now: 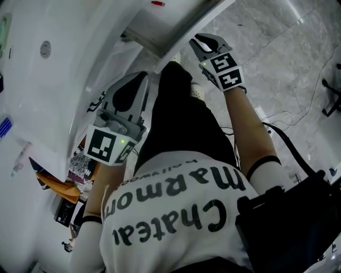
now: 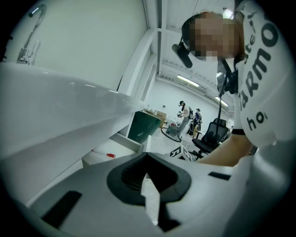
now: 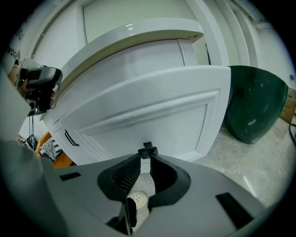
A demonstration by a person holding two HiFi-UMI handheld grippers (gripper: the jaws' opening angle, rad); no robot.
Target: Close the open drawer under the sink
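Under the sink [image 2: 60, 104], by the left side of the cabinet, the left gripper [image 1: 139, 80] hangs with its jaws closed together and nothing in them. It is very near the white cabinet front. If the person leans in to push, it could bump the cabinet or get in the way. In the middle, the drawer [image 1: 154, 26] sticks out from the cabinet toward the person's legs, so it is not shut yet. A small red thing [image 1: 157, 3] lies inside it. A hard, fast shove could make that thing slide and bang, or the drawer could slam and bounce back out. On the right, the right gripper [image 1: 196, 41] is at the drawer front, and its jaws look pinched on the little black handle [image 3: 147, 150]. That handle is tiny, so the tips could slip off it if the push goes crooked. A push on one side only might also make the drawer stick on its way in. The drawer is white, smooth and shiny. Its flat front [image 3: 152, 111] has a raised frame around it.
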